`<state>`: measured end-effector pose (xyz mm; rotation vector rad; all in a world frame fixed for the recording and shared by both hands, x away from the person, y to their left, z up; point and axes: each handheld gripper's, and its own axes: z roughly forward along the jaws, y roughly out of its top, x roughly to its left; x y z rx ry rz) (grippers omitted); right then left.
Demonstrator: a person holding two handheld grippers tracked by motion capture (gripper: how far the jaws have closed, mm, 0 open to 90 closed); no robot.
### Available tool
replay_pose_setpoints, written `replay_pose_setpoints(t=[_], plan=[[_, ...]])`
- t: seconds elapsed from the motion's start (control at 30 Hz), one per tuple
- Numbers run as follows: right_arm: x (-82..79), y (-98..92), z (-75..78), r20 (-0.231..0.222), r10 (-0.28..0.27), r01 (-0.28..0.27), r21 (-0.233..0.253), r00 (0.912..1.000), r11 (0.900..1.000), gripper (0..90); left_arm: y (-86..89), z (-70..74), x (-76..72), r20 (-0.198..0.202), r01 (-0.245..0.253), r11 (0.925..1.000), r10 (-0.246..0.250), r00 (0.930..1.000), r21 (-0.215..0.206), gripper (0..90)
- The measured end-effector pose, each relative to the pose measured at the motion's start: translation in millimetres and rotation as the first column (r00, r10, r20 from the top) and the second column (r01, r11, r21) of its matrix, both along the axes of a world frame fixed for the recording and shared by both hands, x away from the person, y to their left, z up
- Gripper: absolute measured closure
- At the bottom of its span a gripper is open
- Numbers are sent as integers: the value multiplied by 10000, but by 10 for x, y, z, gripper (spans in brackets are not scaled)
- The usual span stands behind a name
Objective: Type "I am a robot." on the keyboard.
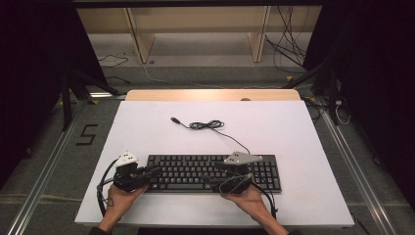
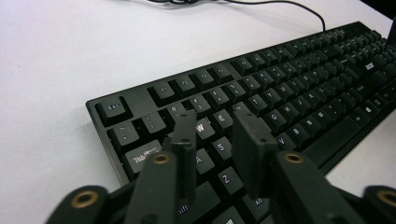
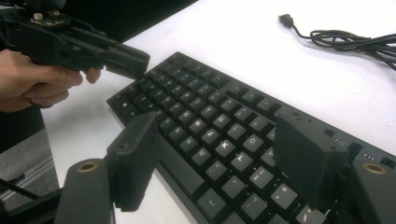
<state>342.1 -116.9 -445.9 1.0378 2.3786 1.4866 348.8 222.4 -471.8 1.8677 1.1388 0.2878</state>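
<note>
Closest to you, your two hands hold the tools low over the front of the black keyboard (image 1: 214, 173), which lies flat near your edge of the white surface (image 1: 147, 127).

Your left gripper (image 2: 219, 133) hangs over the left end of the keys, near the W and S. Its jaws stand a little apart, with nothing between them. It looks like you hold it there to press a key with a jaw tip, or to steady that end.

Your right gripper (image 3: 224, 149) hangs over the right half of the letter keys. Its jaws are wide open and hold nothing. They slope down at the keys, so I think a poke or a grab could come next.

The keys are small, hard, square caps of dull black plastic with pale letters. The jaws are flat black blocks with blunt ends.

Farther off, the thin black cable (image 1: 210, 126) runs from the back of the keyboard, curls into a loose bunch, and ends in a little plug (image 1: 174, 119). It lies slack, well apart from both tools.
</note>
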Motion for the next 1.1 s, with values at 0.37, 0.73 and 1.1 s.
replay_pose_setpoints(t=[0.37, 0.73, 1.1], plan=[[-13, 1, -4, -10, 10, -10, 34, 10000, 10000, 305, -53, -59, 39, -299, 112, 9985, -96, 9995, 532, 861], [-19, 8, 0, 17, 28, -28, 77, 10000, 10000, 298, -70, -93, 64, -486, 118, 9976, -85, 9988, 685, 887], [-24, 18, -1, 32, 62, -62, 43, 10000, 10000, 297, -72, -127, 85, -799, 163, 9971, -103, 9968, 747, 890]])
